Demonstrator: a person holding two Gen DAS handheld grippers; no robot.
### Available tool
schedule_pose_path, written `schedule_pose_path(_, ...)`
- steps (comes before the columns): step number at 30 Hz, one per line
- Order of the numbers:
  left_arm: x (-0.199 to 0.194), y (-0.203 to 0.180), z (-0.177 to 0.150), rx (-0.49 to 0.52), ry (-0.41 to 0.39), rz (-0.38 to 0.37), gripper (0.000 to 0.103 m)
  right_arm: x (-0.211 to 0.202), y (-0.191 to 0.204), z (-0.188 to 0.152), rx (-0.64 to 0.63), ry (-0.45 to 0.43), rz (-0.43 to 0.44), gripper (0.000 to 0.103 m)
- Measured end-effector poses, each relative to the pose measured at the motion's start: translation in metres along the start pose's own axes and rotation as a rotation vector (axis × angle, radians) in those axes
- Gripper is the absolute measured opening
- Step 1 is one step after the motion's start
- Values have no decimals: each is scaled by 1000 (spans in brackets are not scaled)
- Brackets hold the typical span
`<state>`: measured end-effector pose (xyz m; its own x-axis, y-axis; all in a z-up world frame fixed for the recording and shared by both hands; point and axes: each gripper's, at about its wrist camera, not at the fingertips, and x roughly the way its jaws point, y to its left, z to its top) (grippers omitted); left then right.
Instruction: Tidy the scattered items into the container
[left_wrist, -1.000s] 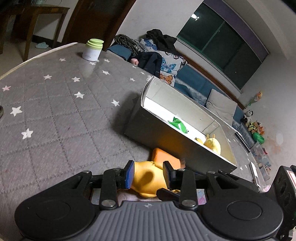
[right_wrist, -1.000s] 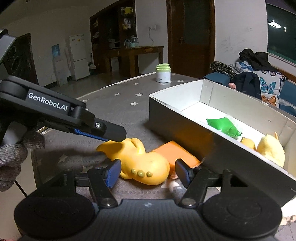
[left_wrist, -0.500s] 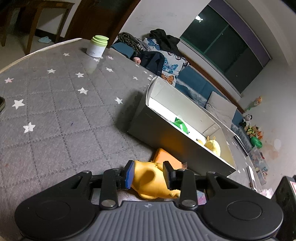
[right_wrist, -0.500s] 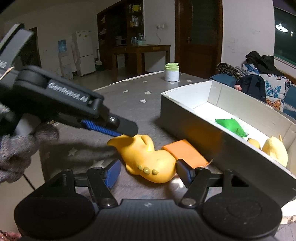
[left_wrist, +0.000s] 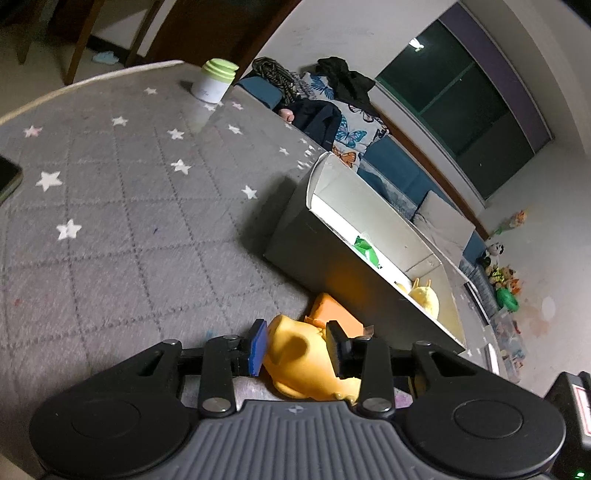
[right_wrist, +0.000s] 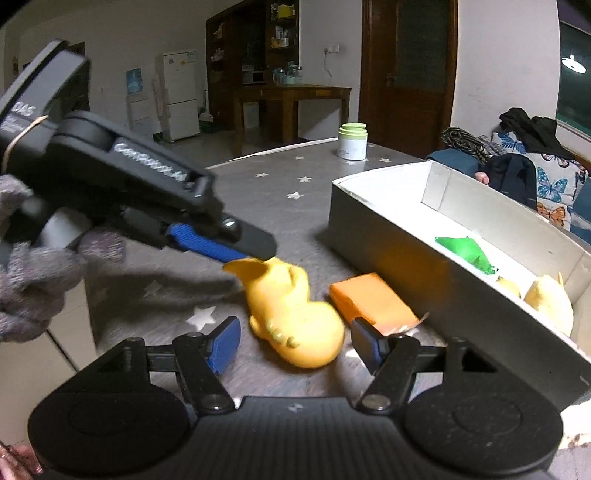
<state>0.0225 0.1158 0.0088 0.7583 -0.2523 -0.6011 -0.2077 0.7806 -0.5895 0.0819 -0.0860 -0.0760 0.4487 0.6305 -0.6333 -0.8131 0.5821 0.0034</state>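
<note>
My left gripper (left_wrist: 295, 345) is shut on the head end of a yellow rubber toy (left_wrist: 295, 350), which hangs tilted just above the grey star mat; the toy (right_wrist: 291, 314) also shows in the right wrist view, held by the left gripper (right_wrist: 255, 251). An orange block (right_wrist: 369, 299) lies on the mat beside the toy, against the box. The white open box (right_wrist: 391, 236) holds a green toy (right_wrist: 465, 251) and a yellow plush (right_wrist: 550, 299). My right gripper (right_wrist: 295, 345) is open and empty, its fingers on either side of the toy's lower end.
A white jar with a green lid (left_wrist: 216, 81) stands at the far edge of the table. A dark phone (left_wrist: 7, 177) lies at the left edge. A sofa with clothes (left_wrist: 332, 107) is behind the table.
The left gripper has lifted the yellow toy's head end up and away from the mat. The right gripper has stayed open and drawn back a little.
</note>
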Motion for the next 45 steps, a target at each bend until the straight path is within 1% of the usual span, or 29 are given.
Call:
schedule_pose_path(2, -3, 2, 0, -16, -4, -3, 38, 4, 0, 2, -11, 2, -2, 68)
schedule_pose_path(5, -5, 3, -2, -14, -4, -16, 38, 10, 2, 4, -29, 7, 5, 68)
schedule_pose_path(7, -3, 3, -3, -14, 1, -12, 38, 13, 4, 4, -39, 11, 6, 68)
schedule_pose_path(10, 3, 8, -6, -47, 11, -12, 38, 16, 7, 3, -55, 14, -6, 68)
schedule_pose_path(15, 11, 13, -6, -87, 9, -5, 39, 15, 10, 3, -77, 31, -17, 63)
schedule_pose_path(19, 16, 18, -3, -122, 5, -11, 39, 11, 14, 1, -75, 49, -2, 62)
schedule_pose_path(23, 19, 19, -1, -137, 7, -17, 39, 10, 18, -2, -101, 45, -17, 61)
schedule_pose_path(27, 23, 20, 1, -149, 13, -20, 41, 17, 12, 0, -69, 47, -24, 54)
schedule_pose_path(29, 25, 20, 1, -156, 16, -21, 42, 20, 10, 0, -58, 48, -29, 53)
schedule_pose_path(39, 36, 17, 4, -181, 17, -6, 47, 22, 9, 0, -34, 40, -34, 52)
schedule_pose_path(45, 36, 17, 3, -173, 6, -9, 45, 21, 11, 0, -35, 35, -39, 51)
